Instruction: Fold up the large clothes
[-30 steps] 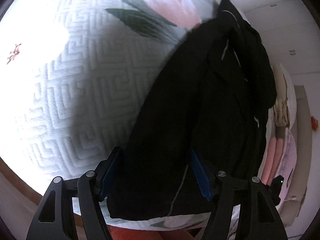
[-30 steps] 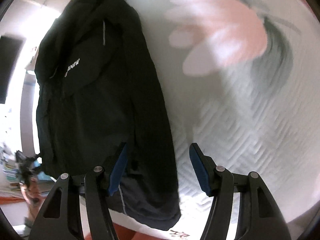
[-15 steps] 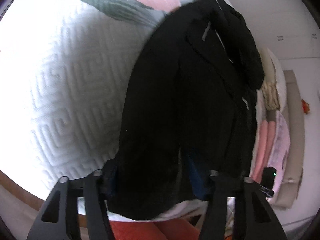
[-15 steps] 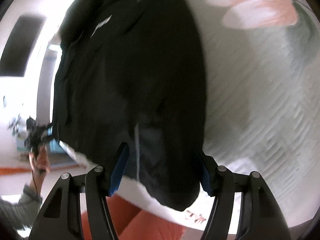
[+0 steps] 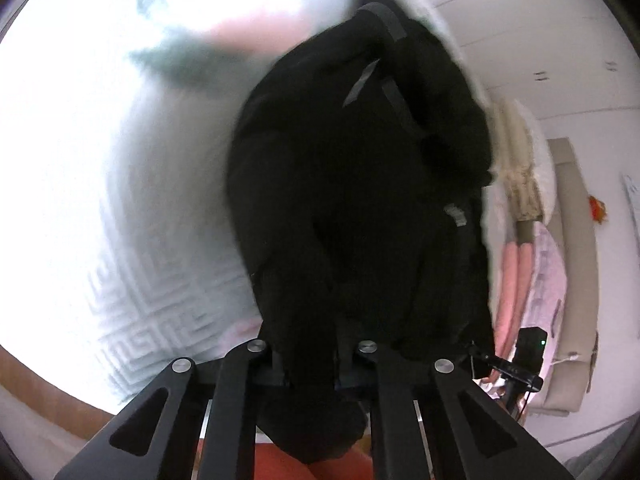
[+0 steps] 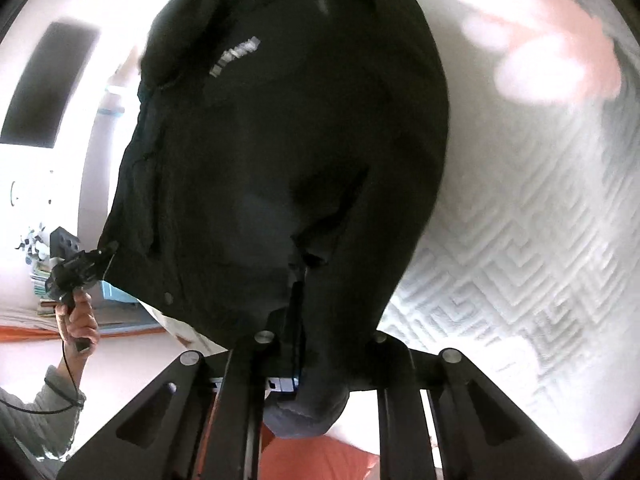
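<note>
A large black jacket (image 5: 352,200) lies lengthwise on a white quilted bedspread (image 5: 132,312). My left gripper (image 5: 312,364) is shut on its near hem, with cloth bunched between the jaws and hanging below them. In the right wrist view the same jacket (image 6: 288,152) fills the middle, with a grey logo on its chest. My right gripper (image 6: 316,360) is shut on the other near corner of the hem. The left gripper (image 6: 76,268) shows at the jacket's left edge, held in a hand. The fingertips of both grippers are hidden by the cloth.
The bedspread (image 6: 520,240) has a pink flower print at the far end. Pink and cream bedding (image 5: 516,240) lies stacked at the right of the bed. A white wardrobe wall (image 5: 560,60) stands behind. Orange floor (image 6: 316,460) shows below the bed edge.
Both grippers have closed on the jacket's near hem, which they straddled open before. The hem has lifted off the bed edge and bunched in the jaws.
</note>
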{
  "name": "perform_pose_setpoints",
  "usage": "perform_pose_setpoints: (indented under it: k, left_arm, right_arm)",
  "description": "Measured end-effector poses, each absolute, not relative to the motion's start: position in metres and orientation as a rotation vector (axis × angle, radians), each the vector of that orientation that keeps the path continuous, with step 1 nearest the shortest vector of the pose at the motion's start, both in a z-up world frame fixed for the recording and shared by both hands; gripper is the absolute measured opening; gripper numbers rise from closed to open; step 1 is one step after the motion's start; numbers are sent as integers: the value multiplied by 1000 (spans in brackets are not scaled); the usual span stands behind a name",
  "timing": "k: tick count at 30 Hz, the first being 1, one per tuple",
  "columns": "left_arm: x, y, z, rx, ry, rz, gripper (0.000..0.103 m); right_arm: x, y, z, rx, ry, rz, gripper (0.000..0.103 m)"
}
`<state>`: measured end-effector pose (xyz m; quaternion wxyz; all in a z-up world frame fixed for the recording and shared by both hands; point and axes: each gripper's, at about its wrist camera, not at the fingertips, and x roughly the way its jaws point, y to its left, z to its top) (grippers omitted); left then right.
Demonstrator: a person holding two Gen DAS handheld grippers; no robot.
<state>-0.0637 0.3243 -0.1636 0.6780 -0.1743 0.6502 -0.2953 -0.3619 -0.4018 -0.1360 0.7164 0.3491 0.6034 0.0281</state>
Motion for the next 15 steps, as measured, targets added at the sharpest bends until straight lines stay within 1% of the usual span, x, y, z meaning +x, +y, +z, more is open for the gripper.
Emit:
perform_pose_setpoints:
  k: [4, 8, 11, 15]
  left_arm:
    - [-35, 313, -110, -427, 1351, -708, 13]
    - [19, 298, -66, -477, 1232, -748, 13]
    - [68, 273, -42, -475, 1169, -779, 13]
    - [132, 234, -31, -468, 1130, -812, 13]
  right_arm:
    - [-336, -419, -75, 768, 1209, 72, 15]
    - [-294, -452, -24, 759, 1084, 56, 15]
    - [-244, -482, 6, 724, 1018, 40, 15]
    - [-173, -500, 30, 654, 981, -7, 15]
